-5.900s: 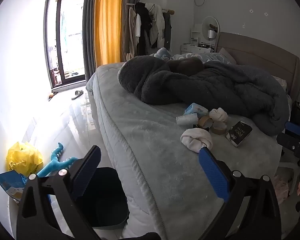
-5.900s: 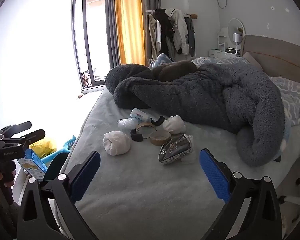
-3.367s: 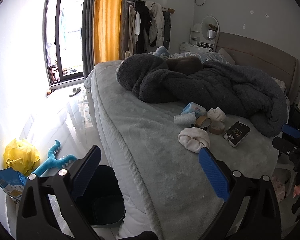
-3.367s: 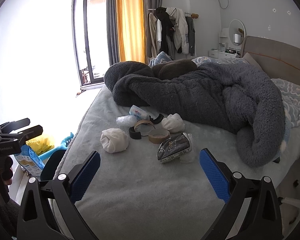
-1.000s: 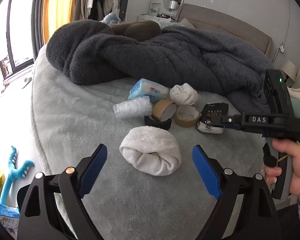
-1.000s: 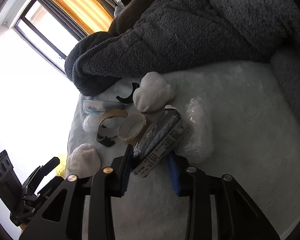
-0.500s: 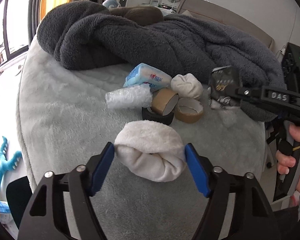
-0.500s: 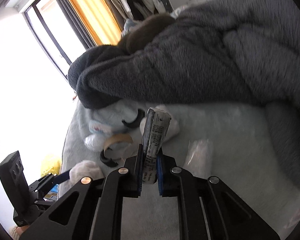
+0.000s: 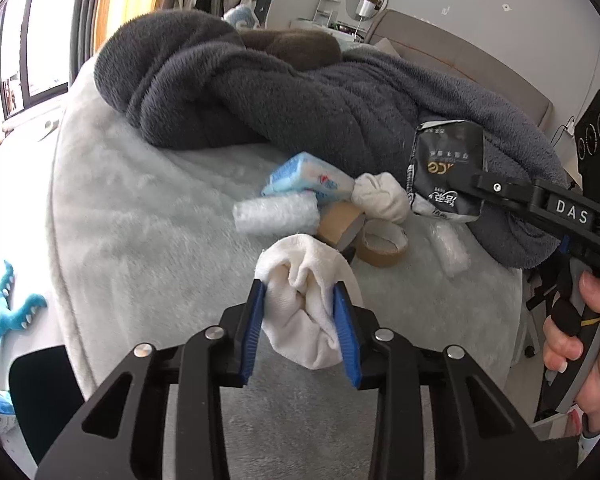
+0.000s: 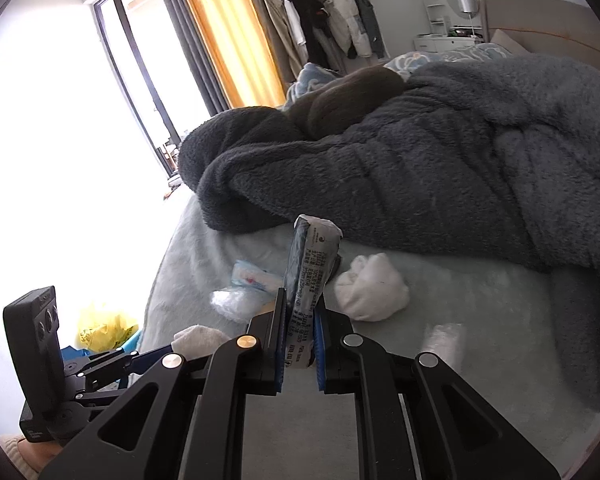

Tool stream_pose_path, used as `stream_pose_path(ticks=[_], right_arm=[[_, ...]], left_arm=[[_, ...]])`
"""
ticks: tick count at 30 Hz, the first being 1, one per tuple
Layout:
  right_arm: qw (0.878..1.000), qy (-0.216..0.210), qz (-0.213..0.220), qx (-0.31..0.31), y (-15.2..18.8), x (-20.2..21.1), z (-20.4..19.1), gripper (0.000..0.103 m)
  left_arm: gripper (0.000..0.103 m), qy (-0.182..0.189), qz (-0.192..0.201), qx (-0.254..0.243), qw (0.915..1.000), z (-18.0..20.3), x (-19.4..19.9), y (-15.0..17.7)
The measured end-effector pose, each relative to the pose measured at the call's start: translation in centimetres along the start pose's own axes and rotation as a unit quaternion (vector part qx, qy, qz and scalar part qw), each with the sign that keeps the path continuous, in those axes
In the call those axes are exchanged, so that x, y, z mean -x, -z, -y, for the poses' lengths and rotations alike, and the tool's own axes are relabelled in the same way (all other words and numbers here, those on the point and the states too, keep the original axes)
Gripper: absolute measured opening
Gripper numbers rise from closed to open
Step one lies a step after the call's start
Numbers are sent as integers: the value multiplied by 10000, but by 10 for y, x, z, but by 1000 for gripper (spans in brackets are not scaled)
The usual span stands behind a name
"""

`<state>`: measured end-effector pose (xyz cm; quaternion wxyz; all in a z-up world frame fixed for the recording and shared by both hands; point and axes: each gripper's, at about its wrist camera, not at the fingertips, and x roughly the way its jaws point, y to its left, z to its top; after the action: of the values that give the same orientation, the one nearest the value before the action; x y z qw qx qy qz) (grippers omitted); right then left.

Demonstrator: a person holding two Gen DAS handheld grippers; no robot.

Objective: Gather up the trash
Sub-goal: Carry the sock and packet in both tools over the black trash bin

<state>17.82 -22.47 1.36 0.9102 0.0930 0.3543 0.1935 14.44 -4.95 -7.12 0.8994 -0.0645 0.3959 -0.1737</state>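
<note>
— Looking past the left gripper (image 9: 300, 322), what is lying ahead?

— A pale grey bed (image 9: 148, 216) is stretching out under it, with a dark fleece blanket (image 9: 300, 92) bunching up across the far side. Curtains (image 10: 228, 40) and a clothes rack (image 10: 320, 12) are standing beyond that, by a bright window (image 10: 120, 80).

— Is that gripper holding anything?

— Its blue pads are squeezing a white cloth bundle (image 9: 308, 308), which is bulging out between them.

— And the right gripper (image 10: 300, 344)?

— It is clamping a black packet (image 10: 308, 280) upright, off the bed. From the left camera the packet (image 9: 446, 172) is hanging up and to the right.

— What is sitting just ahead of the cloth?

— Two tape rolls (image 9: 380, 242) are lying there, touching each other. Behind them a bubble-wrap roll (image 9: 276, 212), a blue tissue pack (image 9: 308, 178) and a second white bundle (image 9: 380, 196) are crowding together near the blanket's edge. A clear plastic scrap (image 9: 452, 246) is lying off to the right.

— Anything down left?

— A dark bin (image 9: 40, 396) is showing beside the bed, with a blue toy (image 9: 8, 320) on the floor.
</note>
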Motion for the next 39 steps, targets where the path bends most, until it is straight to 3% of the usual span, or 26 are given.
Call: stream_pose_path(ticks=[11,19,31,39], right_arm=[[9995,-274,-5,183,-7,-19,-43,12],[9970,-587,-133,492,-6,-44,-90,12],[9892,-1049,-437,930,6,-86,-167,12],[9827,-1312,-687,1115,17,-112,-212,12]], left_arm=[[37,-589,242,30,9980,-42,28,-5],[37,-1006,107,229,9946,-90,40,2],[37,-1374,-8,490,9893,-150,68,21],[37,-1553,-291,633,9854,-181,74,39]])
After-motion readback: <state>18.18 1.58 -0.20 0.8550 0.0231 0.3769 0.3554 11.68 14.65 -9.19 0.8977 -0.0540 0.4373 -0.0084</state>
